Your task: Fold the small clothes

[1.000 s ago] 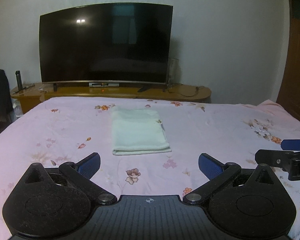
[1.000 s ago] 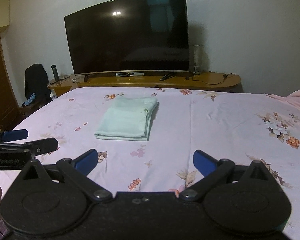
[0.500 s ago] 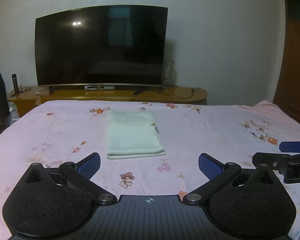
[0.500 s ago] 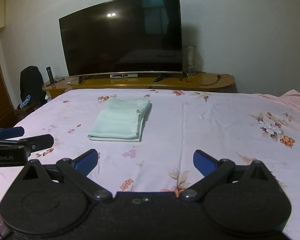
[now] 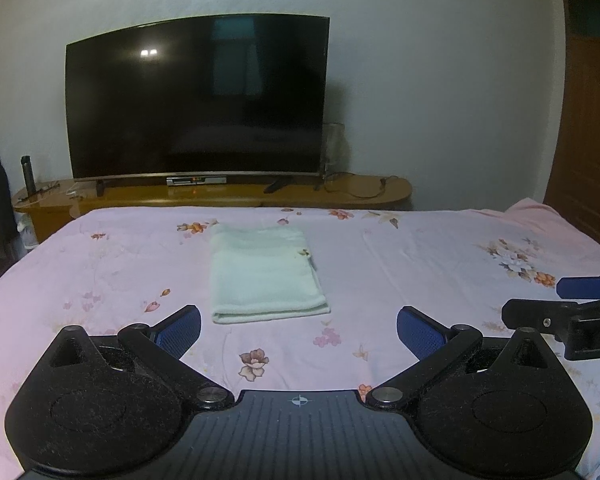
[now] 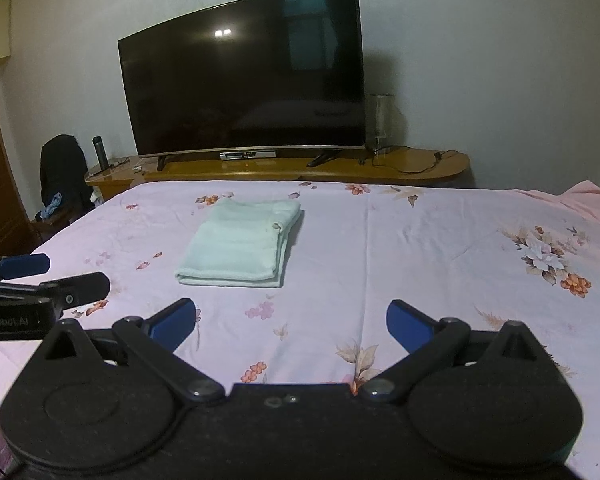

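Cloth [image 5: 265, 274], pale green and folded into a neat rectangle, lies flat on a pink floral bedsheet [image 5: 420, 264], toward the far side of the bed and in front of a dark TV [image 5: 198, 98] on a wooden stand [image 5: 340, 192]. Left gripper [image 5: 298, 330] and right gripper [image 6: 290, 320] hang above the near sheet, both spread wide and holding nothing, well apart from the cloth.
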`<action>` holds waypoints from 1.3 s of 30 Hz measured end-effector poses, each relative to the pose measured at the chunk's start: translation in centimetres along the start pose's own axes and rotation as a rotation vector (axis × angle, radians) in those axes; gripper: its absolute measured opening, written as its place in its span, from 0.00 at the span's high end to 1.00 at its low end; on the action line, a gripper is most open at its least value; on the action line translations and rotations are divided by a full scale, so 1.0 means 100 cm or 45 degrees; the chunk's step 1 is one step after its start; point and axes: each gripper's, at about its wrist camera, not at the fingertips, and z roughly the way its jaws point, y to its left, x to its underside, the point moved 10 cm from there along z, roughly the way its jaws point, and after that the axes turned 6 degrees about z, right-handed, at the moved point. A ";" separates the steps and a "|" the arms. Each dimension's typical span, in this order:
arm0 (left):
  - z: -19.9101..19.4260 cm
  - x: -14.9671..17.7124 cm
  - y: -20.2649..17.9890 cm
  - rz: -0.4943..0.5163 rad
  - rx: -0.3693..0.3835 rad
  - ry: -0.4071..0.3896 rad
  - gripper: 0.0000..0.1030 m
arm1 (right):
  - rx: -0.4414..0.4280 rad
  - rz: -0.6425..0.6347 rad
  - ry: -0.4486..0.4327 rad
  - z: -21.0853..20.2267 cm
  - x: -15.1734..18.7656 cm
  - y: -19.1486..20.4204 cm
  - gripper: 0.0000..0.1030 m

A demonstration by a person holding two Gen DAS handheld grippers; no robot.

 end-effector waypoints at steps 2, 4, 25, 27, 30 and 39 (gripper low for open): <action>0.000 -0.001 0.000 0.003 0.000 -0.003 0.00 | 0.002 0.001 -0.003 0.000 0.000 -0.002 0.01; 0.000 -0.001 -0.001 0.003 0.001 -0.003 0.00 | 0.005 0.003 -0.006 0.000 -0.002 -0.003 0.01; -0.003 -0.008 -0.003 0.035 -0.007 -0.034 0.00 | 0.002 -0.009 -0.019 0.000 -0.008 0.000 0.01; -0.003 -0.008 -0.003 0.037 -0.008 -0.036 0.00 | -0.001 -0.011 -0.020 0.000 -0.009 0.000 0.01; -0.003 -0.008 -0.004 0.041 -0.008 -0.039 0.00 | -0.001 -0.011 -0.021 -0.001 -0.008 -0.002 0.01; -0.002 -0.007 -0.009 0.056 -0.006 -0.043 0.00 | 0.001 -0.019 -0.015 0.001 -0.009 -0.004 0.01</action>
